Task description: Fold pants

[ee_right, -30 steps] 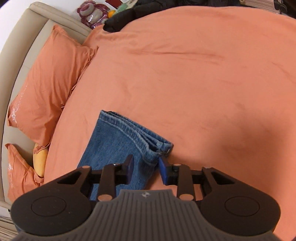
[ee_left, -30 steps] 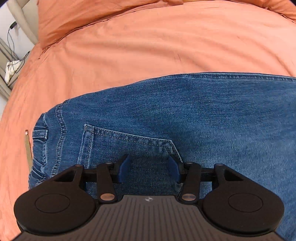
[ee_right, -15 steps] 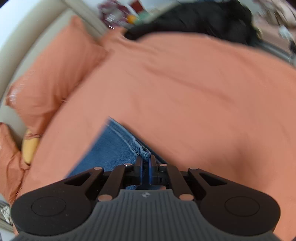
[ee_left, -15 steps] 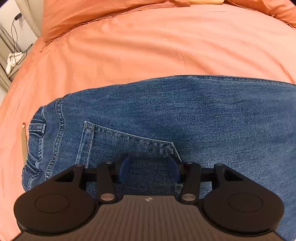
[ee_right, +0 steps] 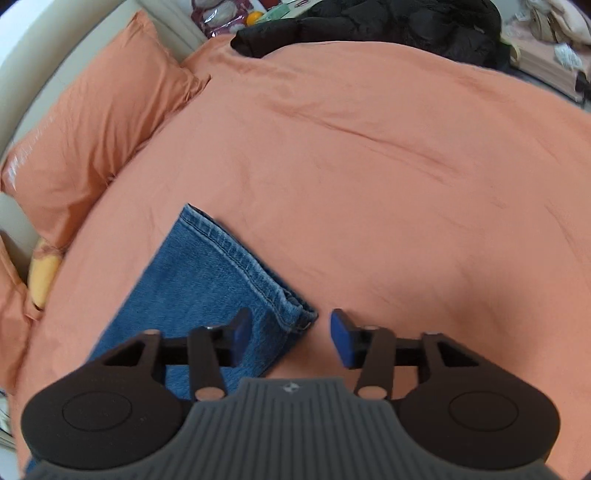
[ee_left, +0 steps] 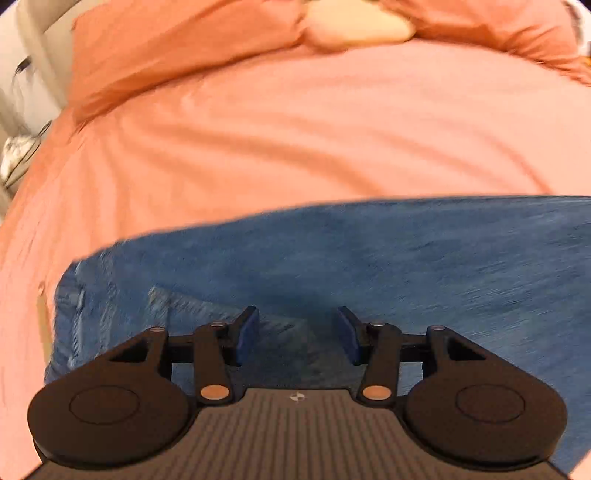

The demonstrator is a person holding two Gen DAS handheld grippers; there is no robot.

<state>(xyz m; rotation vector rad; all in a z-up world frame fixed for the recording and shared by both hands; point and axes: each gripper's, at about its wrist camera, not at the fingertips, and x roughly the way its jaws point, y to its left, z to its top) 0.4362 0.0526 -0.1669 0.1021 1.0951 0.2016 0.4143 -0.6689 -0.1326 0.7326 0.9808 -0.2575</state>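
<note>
- Right gripper (ee_right: 290, 338), lower centre: fingers opening, hem corner of the jeans (ee_right: 207, 295) between them, unpinched.
- Left gripper (ee_left: 295, 336): fingers spread above the denim.
- Seat fingers deep over both layers before pinching.

A bed covered with an orange sheet (ee_right: 388, 177) was seen in both views, its surface lightly creased. Blue denim pants (ee_right: 192, 291) were laid flat directly on it, with the hemmed leg end (ee_right: 255, 273) spread on the sheet in the right wrist view and the pocket area (ee_left: 207, 314) shown, blurred, in the left wrist view. An orange pillow (ee_right: 99, 122) was rested at the bed's head, and a black garment (ee_right: 373, 26) was heaped on the far edge.
</note>
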